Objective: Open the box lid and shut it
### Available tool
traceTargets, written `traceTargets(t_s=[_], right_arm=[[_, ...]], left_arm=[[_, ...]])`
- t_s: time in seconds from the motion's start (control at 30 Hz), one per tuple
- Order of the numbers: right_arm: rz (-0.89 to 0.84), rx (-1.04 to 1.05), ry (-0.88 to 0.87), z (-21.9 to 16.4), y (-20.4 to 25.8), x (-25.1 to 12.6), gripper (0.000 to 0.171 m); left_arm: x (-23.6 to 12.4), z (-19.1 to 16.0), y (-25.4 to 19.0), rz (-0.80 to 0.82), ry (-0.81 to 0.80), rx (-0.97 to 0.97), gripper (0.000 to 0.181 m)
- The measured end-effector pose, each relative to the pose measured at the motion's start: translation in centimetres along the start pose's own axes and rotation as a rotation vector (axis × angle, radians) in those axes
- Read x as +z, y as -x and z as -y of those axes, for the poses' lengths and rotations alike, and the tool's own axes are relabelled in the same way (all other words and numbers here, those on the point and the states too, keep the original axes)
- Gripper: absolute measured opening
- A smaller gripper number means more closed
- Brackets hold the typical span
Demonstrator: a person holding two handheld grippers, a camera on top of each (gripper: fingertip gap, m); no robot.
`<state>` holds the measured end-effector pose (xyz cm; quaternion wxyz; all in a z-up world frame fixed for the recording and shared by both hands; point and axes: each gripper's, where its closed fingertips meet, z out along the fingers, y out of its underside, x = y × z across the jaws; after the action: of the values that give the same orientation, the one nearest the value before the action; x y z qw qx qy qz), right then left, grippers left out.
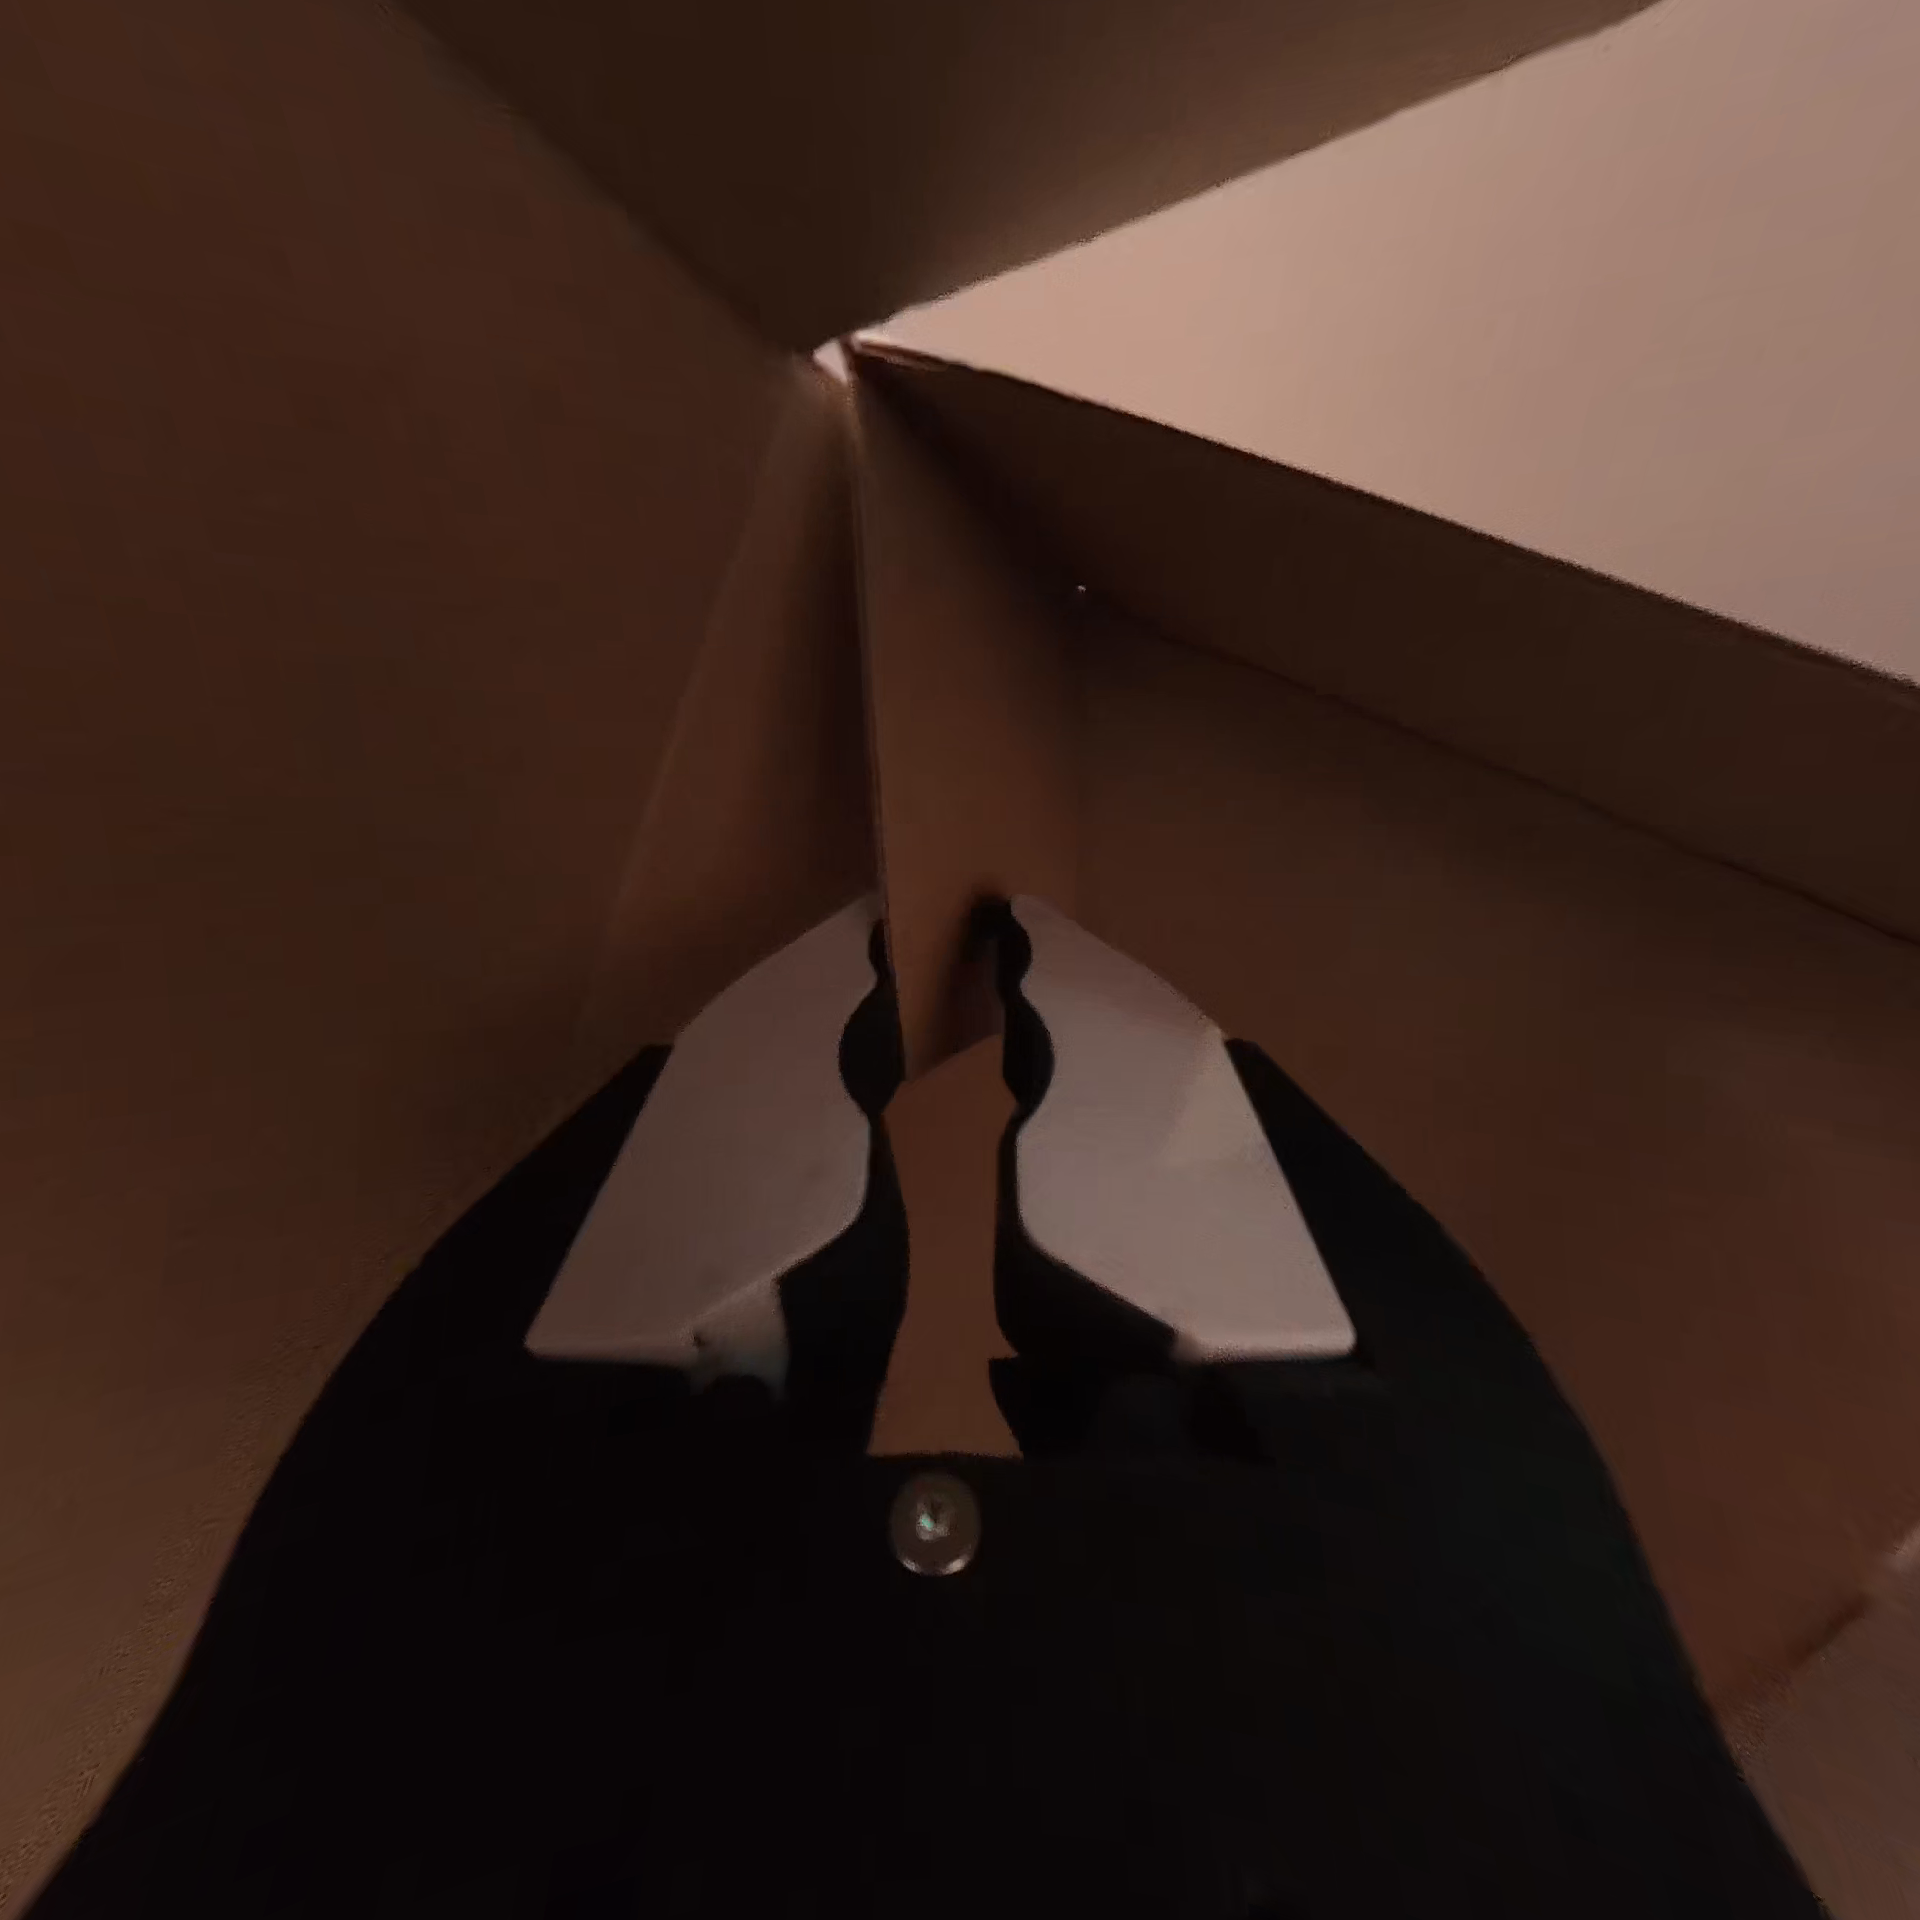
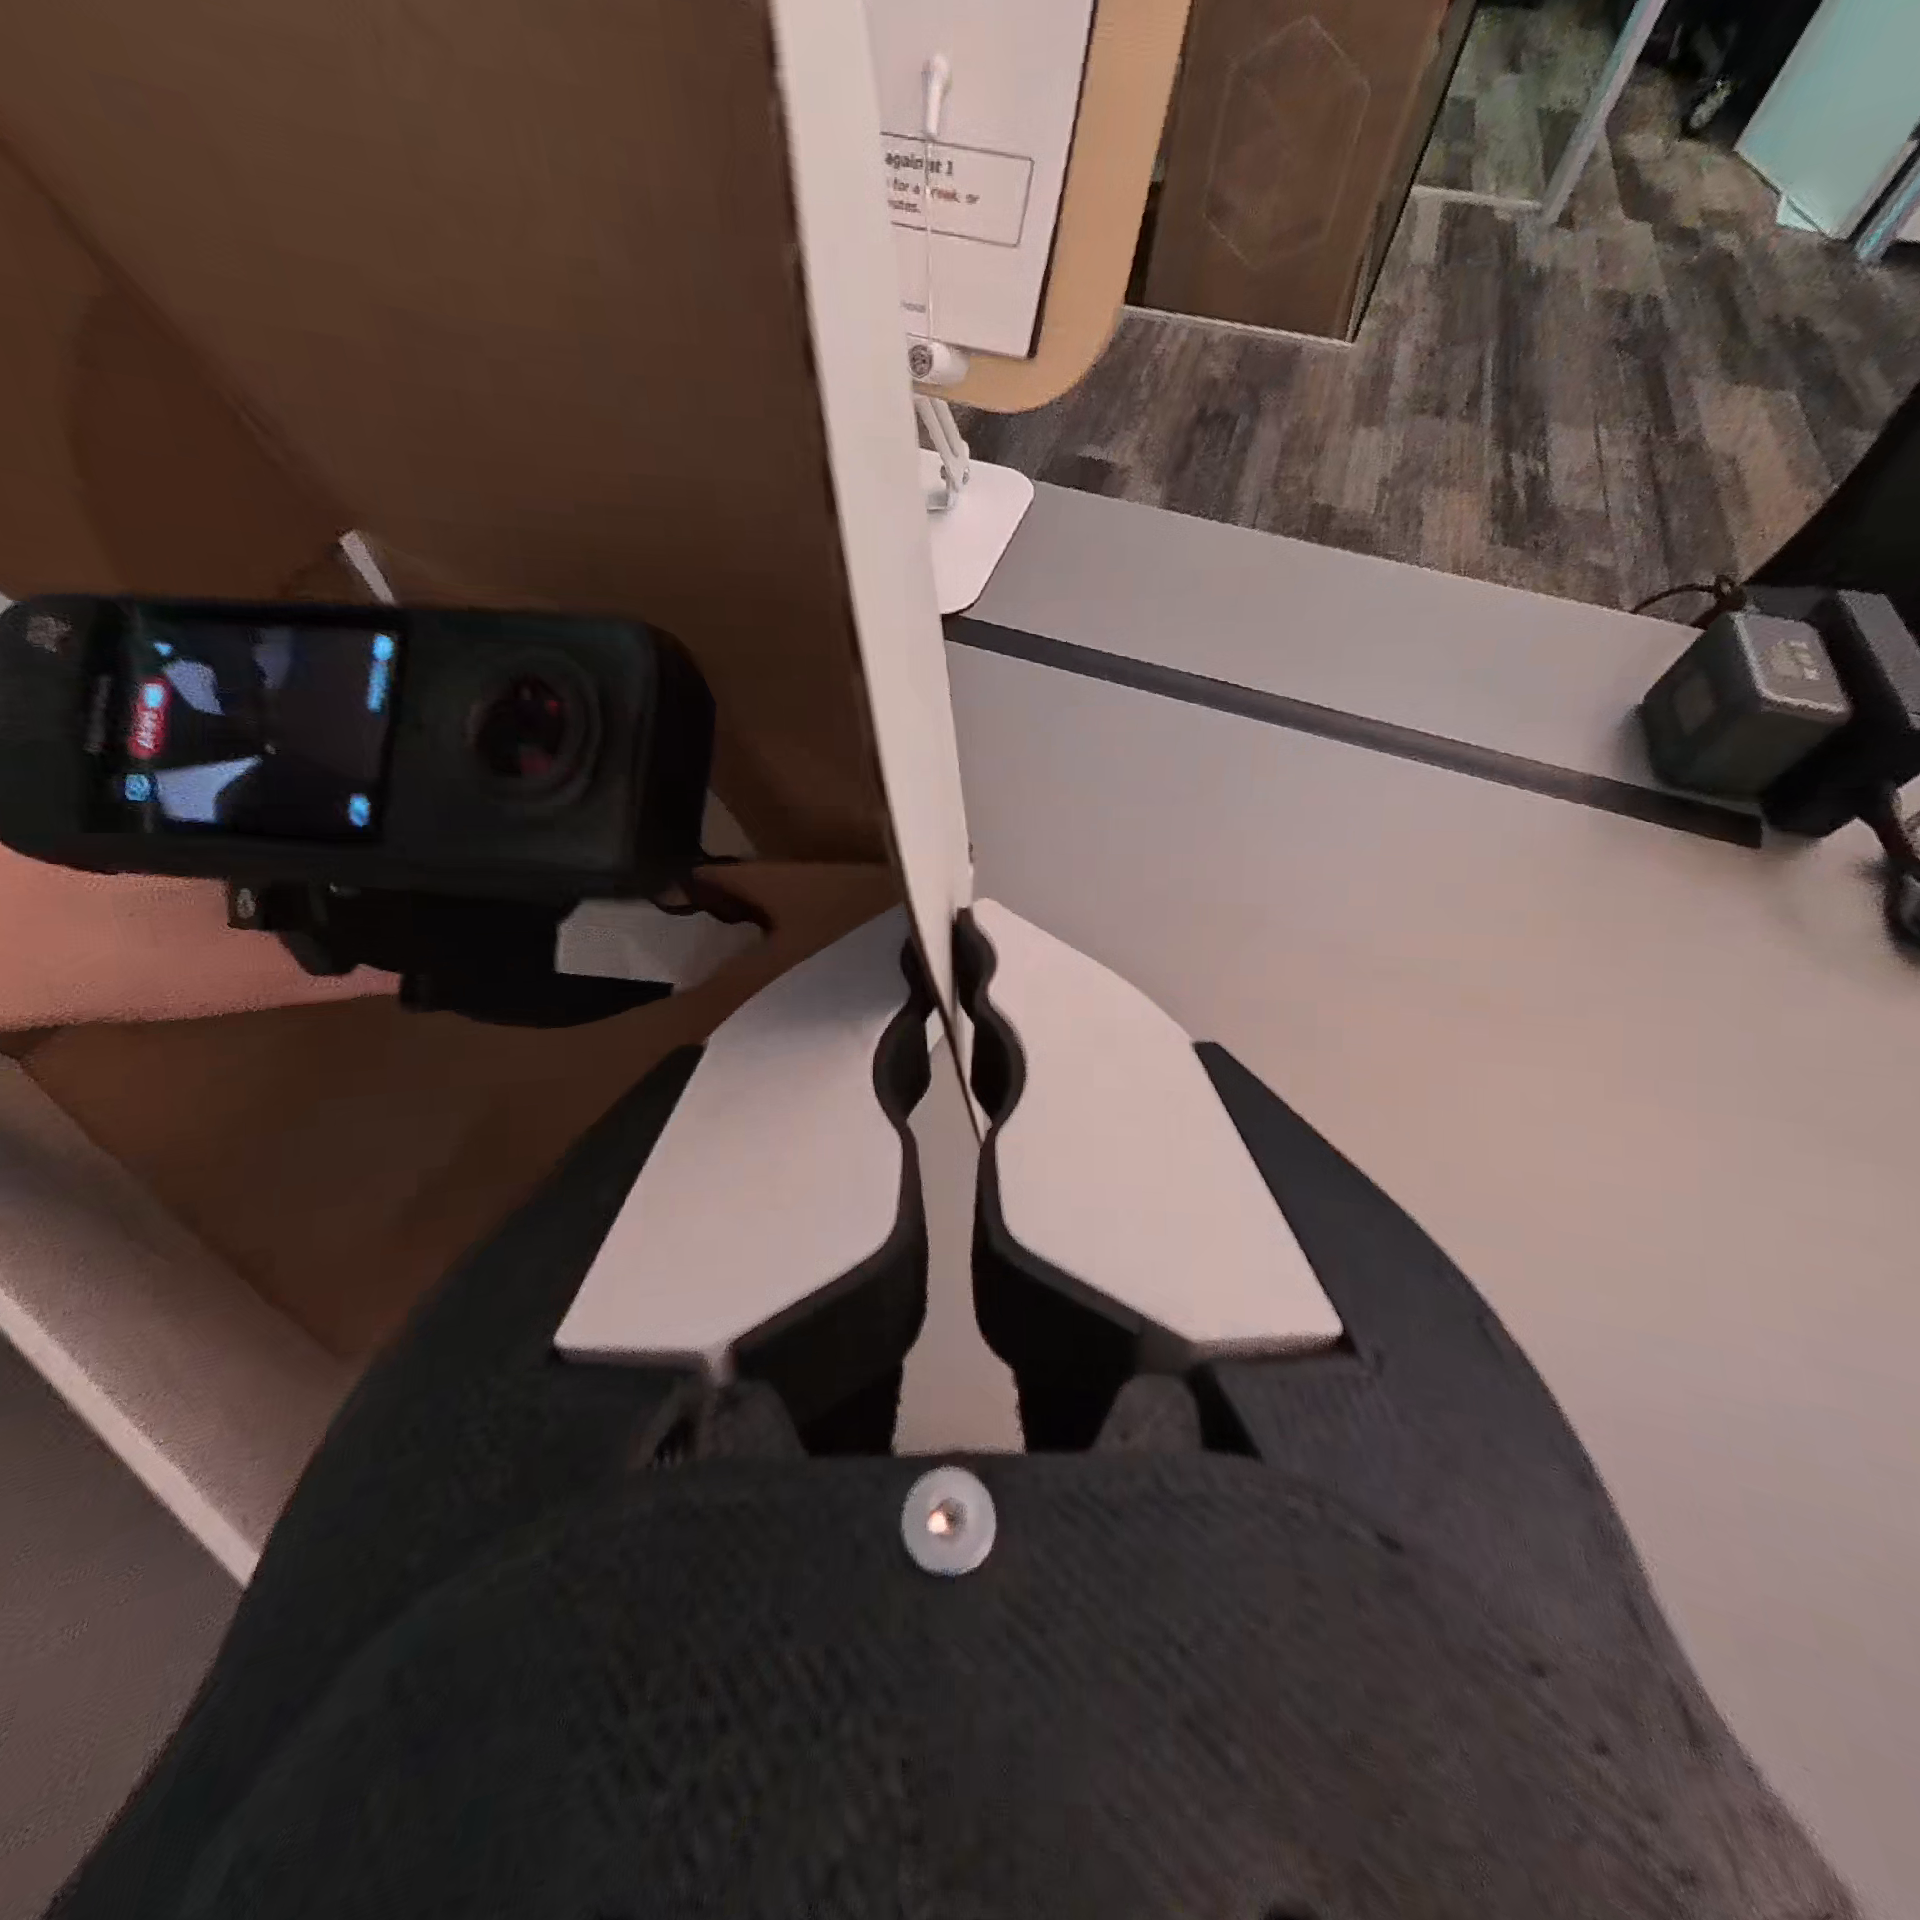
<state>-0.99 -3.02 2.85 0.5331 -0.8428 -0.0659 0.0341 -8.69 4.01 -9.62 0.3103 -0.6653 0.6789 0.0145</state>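
Note:
A cardboard box with a brown inside and a white outside stands on a light table. My right gripper (image 2: 943,935) is shut on the edge of a raised lid flap (image 2: 862,436), which stands nearly upright. My left gripper (image 1: 940,935) is inside the dim box, shut on another brown cardboard flap (image 1: 935,675). The left gripper with its black camera (image 2: 343,727) shows in the right wrist view, over the box opening (image 2: 312,1143), left of the raised flap.
The light table (image 2: 1403,987) runs to the right, with a dark groove across it. A small black camera (image 2: 1745,696) sits at its far right edge. A white stand (image 2: 977,530) and a sign board (image 2: 987,187) stand behind the flap. Patterned floor lies beyond.

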Motion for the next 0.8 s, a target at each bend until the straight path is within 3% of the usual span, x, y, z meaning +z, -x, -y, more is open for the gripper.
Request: traceTargets(t_s=[0.2, 0.5, 0.8], right_arm=[[0.034, 0.141, 0.09, 0.6, 0.5, -0.1, 0.004], [0.055, 0.391, 0.246, 1.5, 2.9, 0.3, 0.013], [-0.038, 0.491, 0.22, 1.8, 5.0, 2.4, 0.02]], left_arm=[[0.3, -0.8, 0.8, -0.057, -0.029, -0.22, 0.009], [0.4, -0.8, 2.1, -0.02, -0.025, -0.231, 0.012], [1.1, -0.8, 2.5, -0.025, -0.009, -0.238, 0.012]])
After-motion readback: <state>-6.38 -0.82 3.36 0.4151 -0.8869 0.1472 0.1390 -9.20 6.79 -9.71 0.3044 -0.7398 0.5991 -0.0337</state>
